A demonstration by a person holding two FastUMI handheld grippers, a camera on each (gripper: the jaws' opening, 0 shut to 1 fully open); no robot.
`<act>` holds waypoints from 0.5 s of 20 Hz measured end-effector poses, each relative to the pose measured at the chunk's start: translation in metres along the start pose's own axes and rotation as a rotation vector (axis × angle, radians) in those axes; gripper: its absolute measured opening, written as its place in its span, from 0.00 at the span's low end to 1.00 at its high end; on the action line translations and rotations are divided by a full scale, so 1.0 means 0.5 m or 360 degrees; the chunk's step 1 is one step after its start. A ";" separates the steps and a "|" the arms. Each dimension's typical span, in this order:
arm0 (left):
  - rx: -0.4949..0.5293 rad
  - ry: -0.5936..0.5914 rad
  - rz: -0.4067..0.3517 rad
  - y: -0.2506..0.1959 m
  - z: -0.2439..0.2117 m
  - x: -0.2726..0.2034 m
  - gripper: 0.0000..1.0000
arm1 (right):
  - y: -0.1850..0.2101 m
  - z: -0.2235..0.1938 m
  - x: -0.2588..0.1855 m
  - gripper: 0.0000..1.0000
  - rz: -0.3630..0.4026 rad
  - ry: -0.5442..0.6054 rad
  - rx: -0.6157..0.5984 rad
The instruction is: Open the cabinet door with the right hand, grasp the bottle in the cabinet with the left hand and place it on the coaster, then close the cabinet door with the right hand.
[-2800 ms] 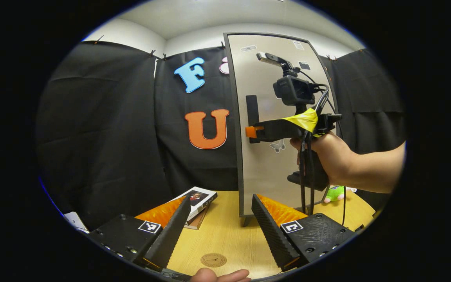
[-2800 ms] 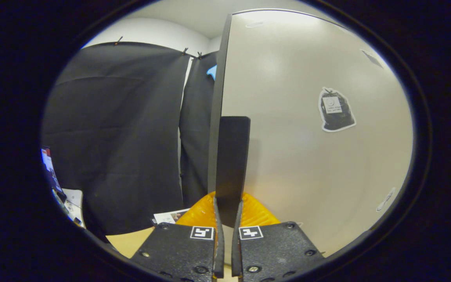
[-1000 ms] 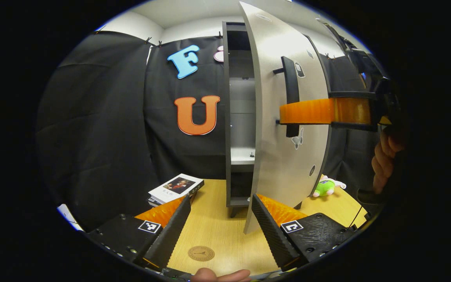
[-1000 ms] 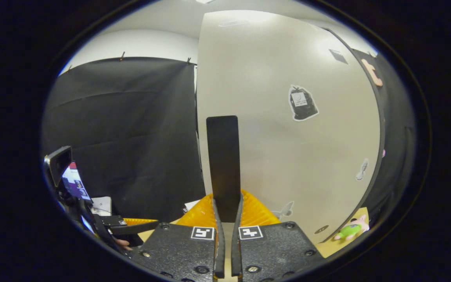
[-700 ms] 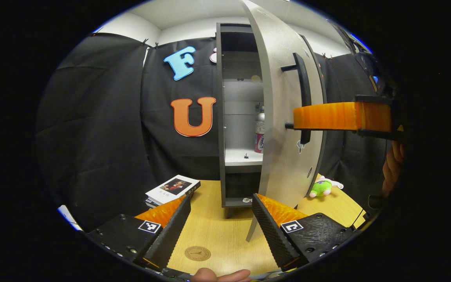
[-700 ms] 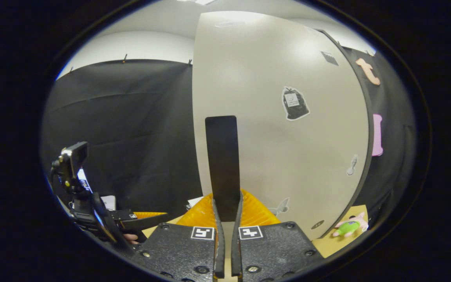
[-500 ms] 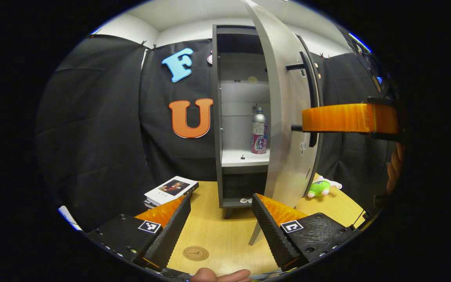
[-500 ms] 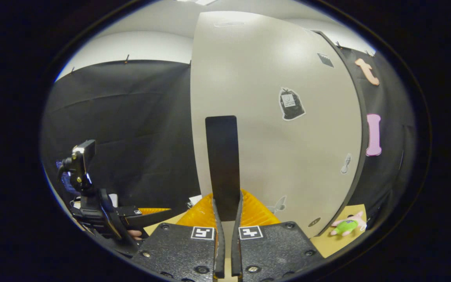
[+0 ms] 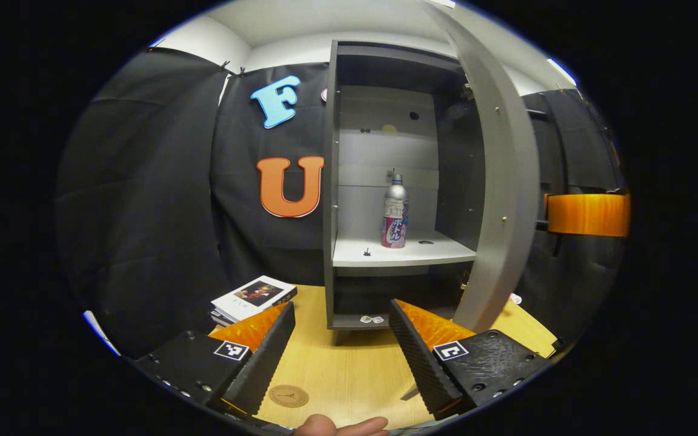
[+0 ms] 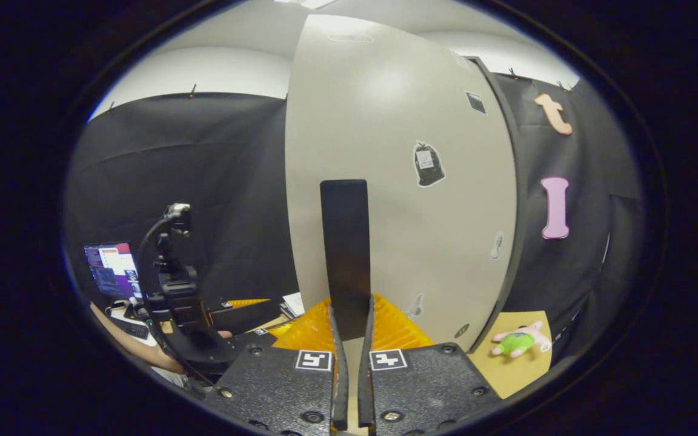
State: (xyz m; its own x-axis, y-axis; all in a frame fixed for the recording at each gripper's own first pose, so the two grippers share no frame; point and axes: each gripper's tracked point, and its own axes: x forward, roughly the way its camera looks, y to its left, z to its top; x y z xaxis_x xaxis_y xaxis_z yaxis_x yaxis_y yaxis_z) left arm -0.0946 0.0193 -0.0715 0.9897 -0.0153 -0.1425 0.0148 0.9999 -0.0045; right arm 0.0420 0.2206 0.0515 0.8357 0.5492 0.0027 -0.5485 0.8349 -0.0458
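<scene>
The grey cabinet (image 9: 331,181) stands open, and its door (image 9: 500,181) is swung wide, seen almost edge-on. A silver bottle with a pink label (image 9: 395,212) stands upright on the middle shelf (image 9: 403,251). My left gripper (image 9: 343,351) is open and empty, low over the wooden table and well short of the cabinet. A round brown coaster (image 9: 288,396) lies on the table between its fingers. My right gripper (image 10: 349,321) is shut on the door's black handle (image 10: 344,254), with the door's pale front (image 10: 409,200) behind it.
A stack of books (image 9: 254,293) lies left of the cabinet. A green plush toy (image 10: 517,342) sits on the table (image 10: 518,369) beyond the door. A laptop screen (image 10: 109,269) glows at far left. A fingertip (image 9: 340,426) shows at the bottom edge.
The door has swung from closed to wide open, pulled by my right gripper on its handle. The bottle on the shelf has come into sight. My left gripper has stayed open.
</scene>
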 end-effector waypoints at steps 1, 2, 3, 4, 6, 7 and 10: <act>0.0008 -0.0012 -0.0018 -0.011 0.008 0.012 0.95 | -0.003 -0.001 -0.005 0.10 -0.0017 0.0002 0.0007; 0.0010 -0.0023 -0.0044 -0.021 0.010 0.026 0.94 | -0.006 -0.001 -0.008 0.10 -0.0041 0.0003 0.0010; -0.0001 -0.0048 -0.0074 -0.035 0.017 0.041 0.94 | -0.010 -0.001 -0.010 0.10 -0.0069 0.0005 0.0006; -0.0004 -0.0071 -0.0093 -0.046 0.028 0.059 0.94 | -0.018 -0.002 -0.012 0.10 -0.0097 0.0006 0.0003; 0.0016 -0.0089 -0.0108 -0.058 0.039 0.096 0.95 | -0.029 -0.004 -0.023 0.09 -0.0158 0.0006 0.0028; 0.0016 -0.0099 -0.0127 -0.070 0.047 0.118 0.94 | -0.035 -0.003 -0.028 0.08 -0.0187 0.0002 0.0039; -0.0001 -0.0134 -0.0194 -0.113 0.071 0.181 0.94 | -0.050 -0.001 -0.023 0.08 -0.0260 -0.0025 0.0056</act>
State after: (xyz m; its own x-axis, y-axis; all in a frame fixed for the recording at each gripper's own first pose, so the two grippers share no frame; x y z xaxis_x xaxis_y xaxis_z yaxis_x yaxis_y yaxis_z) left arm -0.0006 -0.0387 -0.0492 0.9890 -0.1365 -0.0575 0.1357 0.9906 -0.0172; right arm 0.0458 0.1934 0.0522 0.9135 0.4063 0.0231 -0.4062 0.9138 -0.0085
